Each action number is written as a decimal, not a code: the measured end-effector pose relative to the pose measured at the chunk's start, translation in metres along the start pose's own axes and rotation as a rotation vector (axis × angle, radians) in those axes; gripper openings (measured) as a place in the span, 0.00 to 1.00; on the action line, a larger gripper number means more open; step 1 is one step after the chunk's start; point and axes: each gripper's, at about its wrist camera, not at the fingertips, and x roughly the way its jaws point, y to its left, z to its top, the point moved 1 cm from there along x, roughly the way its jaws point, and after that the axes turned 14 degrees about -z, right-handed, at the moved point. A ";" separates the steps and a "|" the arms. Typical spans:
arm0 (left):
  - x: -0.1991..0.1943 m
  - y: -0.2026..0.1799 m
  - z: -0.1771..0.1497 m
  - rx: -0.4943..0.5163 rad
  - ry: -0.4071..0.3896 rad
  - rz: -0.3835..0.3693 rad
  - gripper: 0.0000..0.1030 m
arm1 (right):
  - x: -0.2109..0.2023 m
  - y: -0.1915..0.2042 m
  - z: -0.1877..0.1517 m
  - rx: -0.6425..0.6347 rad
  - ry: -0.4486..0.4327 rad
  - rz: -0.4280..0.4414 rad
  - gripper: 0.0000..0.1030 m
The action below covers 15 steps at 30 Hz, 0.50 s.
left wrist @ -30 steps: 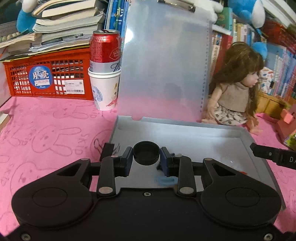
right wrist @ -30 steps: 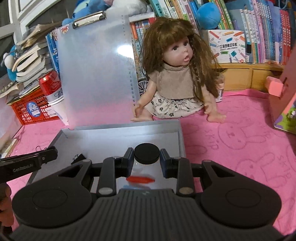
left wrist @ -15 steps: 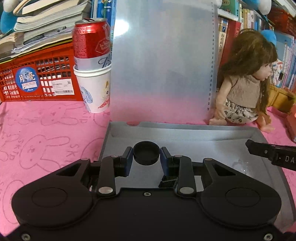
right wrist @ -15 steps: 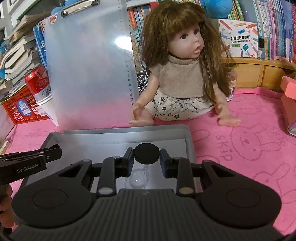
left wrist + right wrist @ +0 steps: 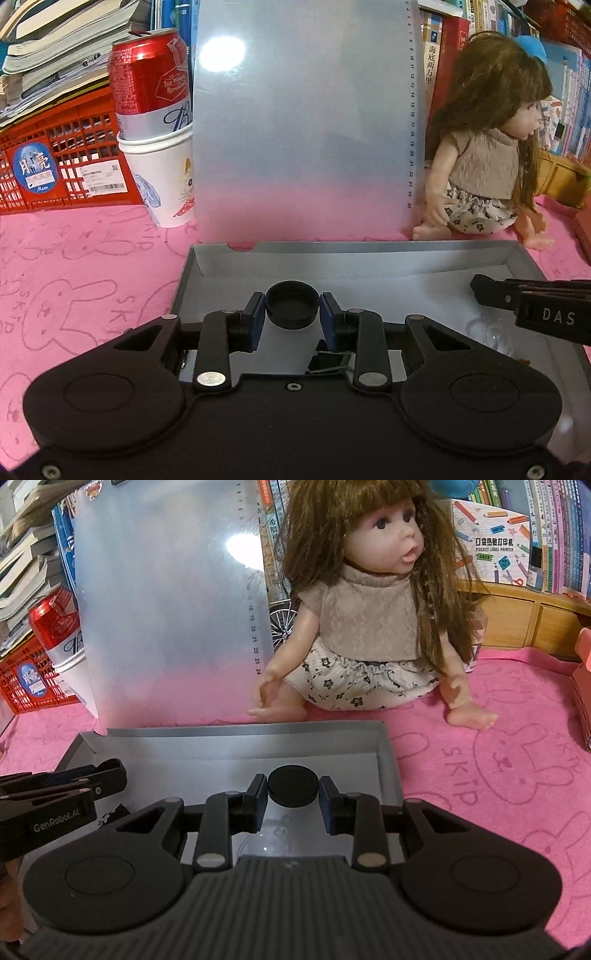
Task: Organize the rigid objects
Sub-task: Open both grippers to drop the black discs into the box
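Note:
A shallow grey box (image 5: 369, 266) lies open on the pink cloth. My left gripper (image 5: 292, 317) is shut on a black round cap (image 5: 291, 304), open side up, held over the box's left part. My right gripper (image 5: 292, 797) is shut on a flat black disc (image 5: 293, 786) over the box's (image 5: 258, 738) right part. A black binder clip (image 5: 328, 360) lies in the box under the left gripper. A clear plastic piece (image 5: 495, 332) lies at the box's right, below the right gripper's finger (image 5: 532, 302).
A frosted clipboard (image 5: 303, 122) stands upright behind the box. A doll (image 5: 369, 609) sits at its right. A red can (image 5: 151, 85) in a white paper cup (image 5: 162, 177) and a red crate (image 5: 55, 158) stand at the left. Books line the back.
Both grippers have moved forward over the box, keeping their black pieces. The red and blue items seen beneath them earlier are out of view; the clip and clear piece show instead.

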 end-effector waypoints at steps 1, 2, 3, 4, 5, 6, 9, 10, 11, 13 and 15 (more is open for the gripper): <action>0.000 0.001 0.000 0.000 -0.001 0.001 0.30 | 0.000 0.001 0.000 -0.002 0.001 -0.001 0.34; 0.001 0.001 0.000 0.000 -0.001 0.001 0.30 | 0.001 0.001 0.000 -0.003 0.002 -0.001 0.34; 0.001 0.001 0.000 -0.001 -0.002 0.001 0.30 | 0.001 0.002 0.000 -0.005 0.003 0.000 0.34; 0.002 0.001 0.000 -0.001 -0.002 0.002 0.30 | 0.001 0.003 -0.001 -0.006 0.003 0.000 0.34; 0.002 0.002 0.000 0.000 -0.002 0.003 0.30 | 0.002 0.004 -0.001 -0.009 0.004 0.000 0.34; 0.002 0.002 0.000 0.001 -0.003 0.004 0.30 | 0.002 0.005 -0.001 -0.012 0.004 -0.001 0.34; 0.003 0.002 0.000 0.001 -0.004 0.005 0.30 | 0.002 0.007 -0.001 -0.021 0.005 -0.004 0.34; 0.003 0.002 0.000 0.002 -0.004 0.006 0.30 | 0.002 0.007 -0.001 -0.024 0.005 -0.005 0.34; 0.004 0.001 0.000 0.004 -0.004 0.006 0.30 | 0.003 0.008 -0.001 -0.026 0.006 -0.006 0.34; 0.004 0.000 -0.001 0.011 0.000 0.007 0.30 | 0.004 0.009 -0.001 -0.029 0.010 -0.009 0.34; 0.005 0.000 -0.001 0.011 0.001 0.007 0.30 | 0.005 0.009 -0.001 -0.033 0.013 -0.013 0.34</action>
